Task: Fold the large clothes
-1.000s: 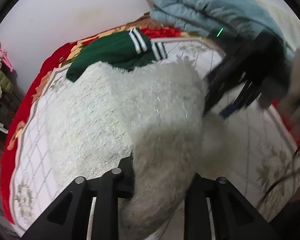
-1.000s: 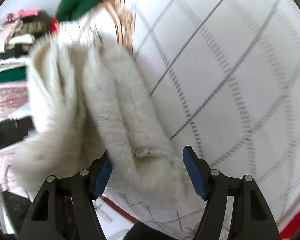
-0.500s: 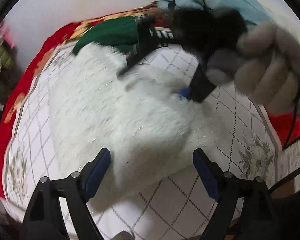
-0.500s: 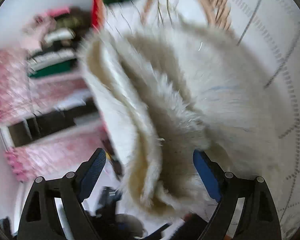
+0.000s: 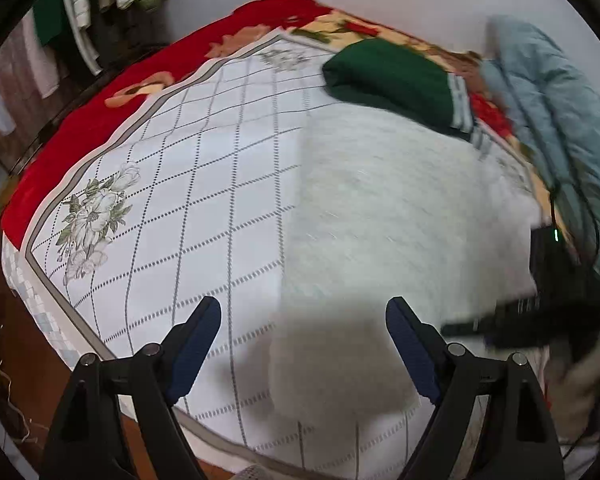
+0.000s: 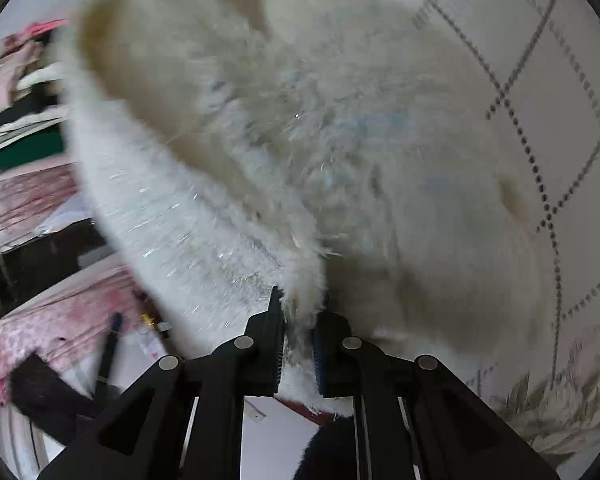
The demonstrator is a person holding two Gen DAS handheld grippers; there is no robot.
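A white fluffy garment (image 5: 384, 216) lies on the bed's white quilt with a grey lattice pattern (image 5: 180, 200). My left gripper (image 5: 304, 340) is open and empty, held above the garment's near edge. My right gripper (image 6: 300, 328) is shut on an edge of the white fluffy garment (image 6: 300, 128), which fills most of the right wrist view. The right gripper also shows blurred at the right of the left wrist view (image 5: 540, 312).
A folded green garment with striped cuffs (image 5: 396, 80) lies at the far side of the bed. A light blue padded coat (image 5: 552, 92) is piled at the far right. A red blanket (image 5: 100, 112) edges the bed. Clothes hang at the left (image 5: 84, 4).
My left gripper has let go of the garment, opened and drawn back toward the bed's near edge. My right gripper has shut on the garment's edge.
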